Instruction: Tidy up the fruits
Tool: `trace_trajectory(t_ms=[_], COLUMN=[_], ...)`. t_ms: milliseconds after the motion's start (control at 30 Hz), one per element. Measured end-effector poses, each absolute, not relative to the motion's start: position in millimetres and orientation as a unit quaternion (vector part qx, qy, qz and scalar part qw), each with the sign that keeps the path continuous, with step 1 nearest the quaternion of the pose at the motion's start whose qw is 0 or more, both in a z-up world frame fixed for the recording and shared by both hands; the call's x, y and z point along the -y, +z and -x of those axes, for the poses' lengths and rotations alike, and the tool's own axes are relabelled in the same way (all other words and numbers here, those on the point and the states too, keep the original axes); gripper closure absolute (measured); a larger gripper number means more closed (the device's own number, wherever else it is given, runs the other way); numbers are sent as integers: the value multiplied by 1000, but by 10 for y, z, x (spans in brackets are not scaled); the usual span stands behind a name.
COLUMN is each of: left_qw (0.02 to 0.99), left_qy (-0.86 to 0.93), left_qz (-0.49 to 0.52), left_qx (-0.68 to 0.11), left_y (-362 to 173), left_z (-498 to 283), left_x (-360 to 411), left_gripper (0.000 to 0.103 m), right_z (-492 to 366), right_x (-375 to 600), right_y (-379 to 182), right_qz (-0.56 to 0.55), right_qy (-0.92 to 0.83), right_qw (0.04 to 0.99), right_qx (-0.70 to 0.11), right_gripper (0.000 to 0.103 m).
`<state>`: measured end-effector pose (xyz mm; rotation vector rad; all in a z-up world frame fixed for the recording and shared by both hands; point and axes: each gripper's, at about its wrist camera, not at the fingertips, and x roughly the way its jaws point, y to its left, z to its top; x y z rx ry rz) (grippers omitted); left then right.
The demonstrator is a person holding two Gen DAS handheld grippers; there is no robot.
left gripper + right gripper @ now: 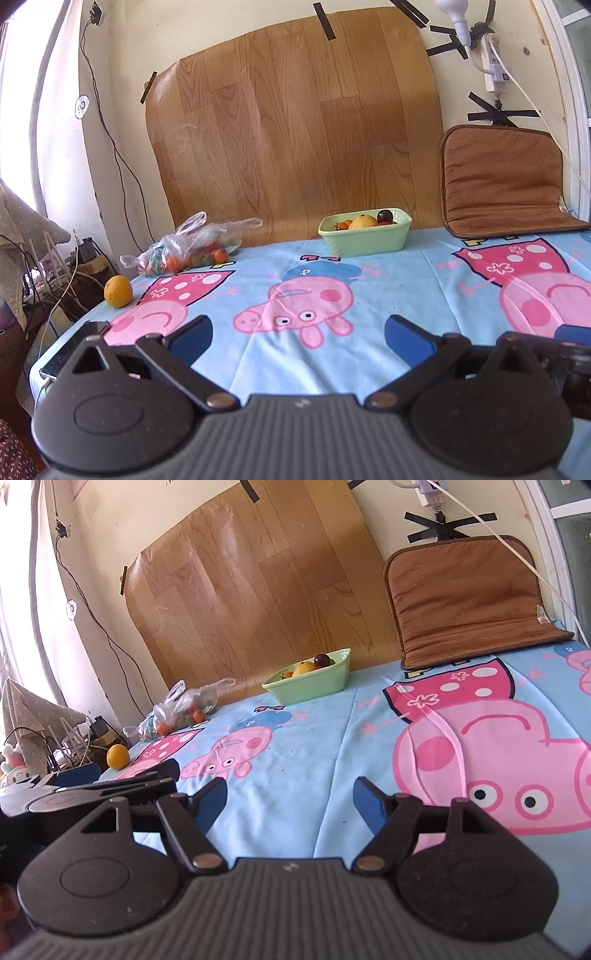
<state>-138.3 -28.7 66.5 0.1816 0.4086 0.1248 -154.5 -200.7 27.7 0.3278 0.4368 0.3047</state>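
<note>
One green basket (365,240) sits at the far edge of the bed, against the wood-grain sheet (295,122), holding one yellow fruit (364,222), one dark plum (385,215) and some small orange ones too packed to count. One plastic bag (184,247) of small fruits lies at the far left corner, and one loose lemon (118,291) rests right at the left edge. Both grippers hover low over the cartoon bedsheet (332,295): left gripper (298,338) spread wide, holding nothing; right gripper (290,801) equally wide, touching nothing. One brown cushion (506,181) leans at the far right.
</note>
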Motion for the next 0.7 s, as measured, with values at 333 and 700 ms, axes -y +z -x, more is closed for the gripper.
trace_trajectory(t_ms=[333,700], left_qw=[970,968], left_qy=[65,61], left_qz=[-81,-84], left_qx=[-221,-228], left_y=[619,596], left_z=[1345,1343], left_x=[248,261], left_gripper=[0,0], right_z=[1534,1545], right_x=[2018,2020], right_y=[276,274], right_qz=[-161,-163], right_qy=[149,147], right_qw=[951,951], right_qx=[-216,-216], right_gripper=[26,26])
